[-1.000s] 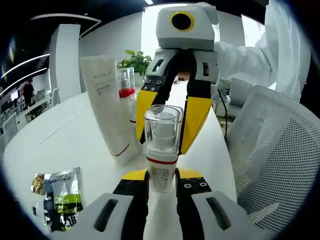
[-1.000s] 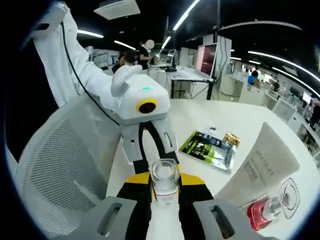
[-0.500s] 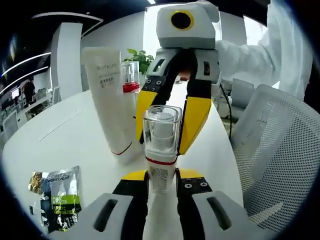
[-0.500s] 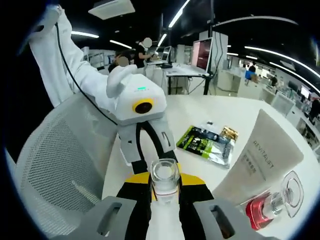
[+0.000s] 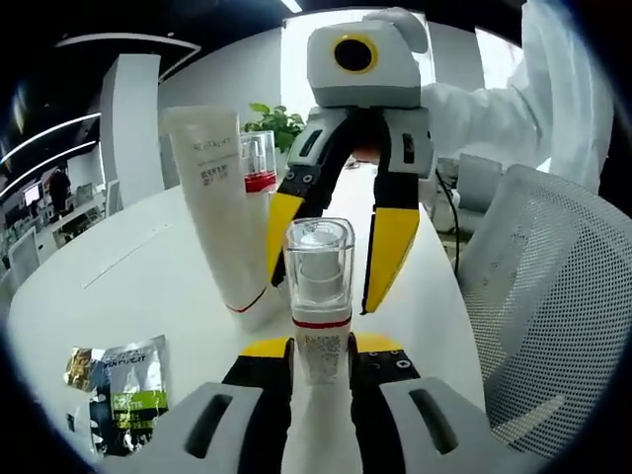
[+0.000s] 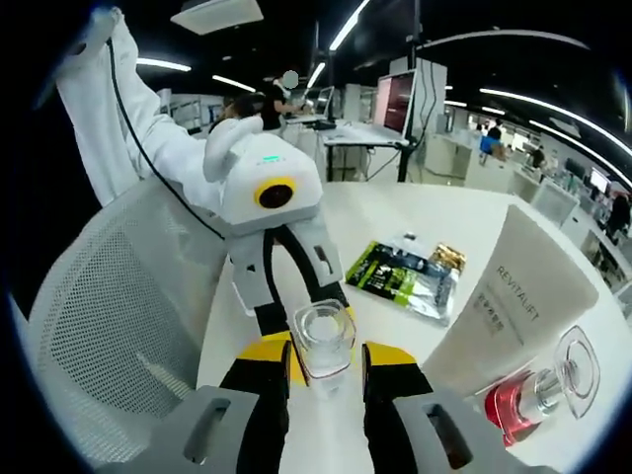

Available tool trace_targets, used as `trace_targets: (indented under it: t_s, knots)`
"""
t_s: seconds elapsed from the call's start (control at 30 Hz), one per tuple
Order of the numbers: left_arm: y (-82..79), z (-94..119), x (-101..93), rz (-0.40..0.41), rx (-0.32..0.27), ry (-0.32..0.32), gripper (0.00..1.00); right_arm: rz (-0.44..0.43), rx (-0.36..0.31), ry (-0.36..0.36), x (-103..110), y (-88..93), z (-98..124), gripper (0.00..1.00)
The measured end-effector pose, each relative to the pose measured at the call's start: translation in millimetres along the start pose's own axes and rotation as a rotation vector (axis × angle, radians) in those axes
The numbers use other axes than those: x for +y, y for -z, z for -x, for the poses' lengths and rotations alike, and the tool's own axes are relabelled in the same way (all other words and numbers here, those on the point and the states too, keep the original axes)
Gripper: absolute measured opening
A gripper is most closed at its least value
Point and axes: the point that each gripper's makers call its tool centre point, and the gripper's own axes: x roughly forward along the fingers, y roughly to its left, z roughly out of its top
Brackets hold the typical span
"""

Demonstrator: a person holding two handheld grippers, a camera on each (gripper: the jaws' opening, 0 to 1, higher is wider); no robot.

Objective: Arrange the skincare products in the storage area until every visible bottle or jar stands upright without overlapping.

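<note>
A small bottle (image 5: 319, 286) with a clear square cap and a red band stands upright on the white table (image 5: 148, 267). My left gripper (image 5: 321, 348) is shut on its base. My right gripper (image 5: 334, 257) faces it from across, its yellow fingers spread to either side of the cap without touching. In the right gripper view the same bottle (image 6: 324, 341) sits between the parted jaws of my right gripper (image 6: 326, 360), with my left gripper (image 6: 301, 301) reaching in from beyond. A white tube (image 5: 222, 217) stands upright, and a second red-banded bottle (image 5: 257, 163) is behind it.
A green and silver sachet (image 5: 118, 390) lies flat on the table, also seen as the sachet (image 6: 410, 281). A mesh office chair (image 5: 553, 296) sits close to the table edge. A person's white sleeve (image 5: 553, 89) holds the right gripper. A potted plant (image 5: 272, 120) stands far back.
My right gripper has opened, its yellow fingers drawing away from the bottle's cap. My left gripper stays shut on the bottle's base. The bottle has not moved.
</note>
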Motion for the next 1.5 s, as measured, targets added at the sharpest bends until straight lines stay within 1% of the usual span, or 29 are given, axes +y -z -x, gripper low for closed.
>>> trace_targets:
  t_s: [0.2,0.37,0.47,0.53,0.63,0.7,0.73,0.8,0.87,0.93,0.97,1.03,1.1,1.13,1.2,1.37,1.5]
  knots:
    - [0.2,5,1.9,0.018,0.018,-0.027,0.19,0.005,-0.001,0.026,-4,2.7,5,0.20]
    - [5.7,11,1.8,0.024,0.055,-0.055,0.18,0.008,0.007,0.050,5,3.1,9,0.19]
    - [10.4,13,0.3,0.045,0.085,-0.055,0.14,0.001,0.022,0.062,6,11.4,13,0.18]
    - [12.3,13,-1.1,0.051,0.099,-0.057,0.12,-0.010,0.028,0.069,7,12.6,13,0.17]
    - [14.7,11,-6.1,0.068,0.126,-0.053,0.08,-0.043,0.046,0.082,9,24.2,12,0.13]
    - [15.5,9,-8.3,0.076,0.141,-0.054,0.09,-0.069,0.076,0.107,9,33.6,10,0.11]
    - [16.5,9,-8.8,0.084,0.152,-0.060,0.08,-0.090,0.094,0.127,8,41.6,7,0.09]
    - [20.2,8,-13.1,0.115,0.187,-0.052,0.07,-0.122,0.106,0.148,8,48.6,3,0.03]
    - [20.0,6,-15.0,0.115,0.190,-0.050,0.06,-0.141,0.117,0.154,9,55.1,0,0.00]
    - [21.7,5,-12.8,0.117,0.202,-0.063,0.07,-0.149,0.123,0.164,9,59.7,-4,0.00]
    - [21.9,4,-12.0,0.118,0.205,-0.066,0.08,-0.163,0.123,0.181,8,61.4,-5,0.00]
    - [23.1,3,-10.9,0.129,0.215,-0.070,0.08,-0.198,0.117,0.197,6,63.3,-8,0.00]
    - [24.6,3,-11.7,0.132,0.233,-0.080,0.09,-0.210,0.113,0.215,4,64.3,-10,0.00]
    - [25.2,3,-11.9,0.136,0.241,-0.083,0.09,-0.218,0.121,0.228,2,66.6,-11,0.00]
    - [25.9,2,-11.8,0.147,0.247,-0.087,0.10,-0.219,0.127,0.232,0,69.8,-13,0.00]
    - [25.0,-2,-12.4,0.164,0.254,-0.084,0.10,-0.231,0.122,0.224,3,69.3,-16,0.00]
    - [24.9,-6,-10.7,0.173,0.254,-0.094,0.09,-0.246,0.109,0.235,-1,68.4,-15,0.00]
